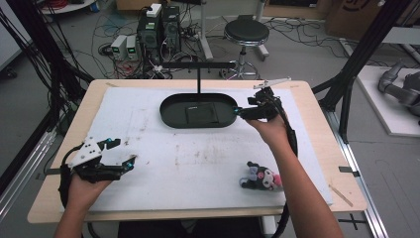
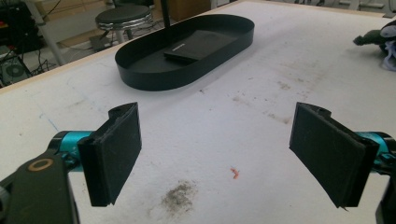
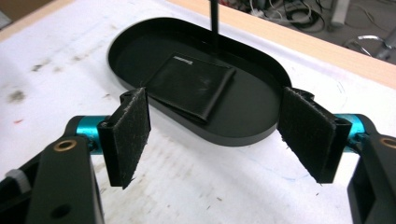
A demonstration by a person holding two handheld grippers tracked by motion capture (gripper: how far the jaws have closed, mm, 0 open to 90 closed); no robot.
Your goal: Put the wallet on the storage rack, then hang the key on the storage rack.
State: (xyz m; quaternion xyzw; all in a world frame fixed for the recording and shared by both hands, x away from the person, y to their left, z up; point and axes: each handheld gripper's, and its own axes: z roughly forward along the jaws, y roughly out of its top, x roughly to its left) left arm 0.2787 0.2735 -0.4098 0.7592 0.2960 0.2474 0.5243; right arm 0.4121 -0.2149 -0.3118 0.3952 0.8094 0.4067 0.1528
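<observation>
The wallet (image 3: 195, 86) lay flat inside the black oval tray (image 1: 168, 113), which sat on the white mat (image 1: 148, 129) at about twelve o'clock from the table's middle. We held the right gripper (image 1: 241, 112) at the tray's three o'clock rim, jaws spread wide and empty; in the right gripper view the wallet showed between and just beyond the pads (image 3: 132, 133). Our left gripper (image 1: 122, 154) rested at about eight o'clock on the mat, well apart from the tray, jaws likewise wide open around nothing. A plush toy (image 1: 261, 177) lay at about four o'clock, beside our right forearm.
</observation>
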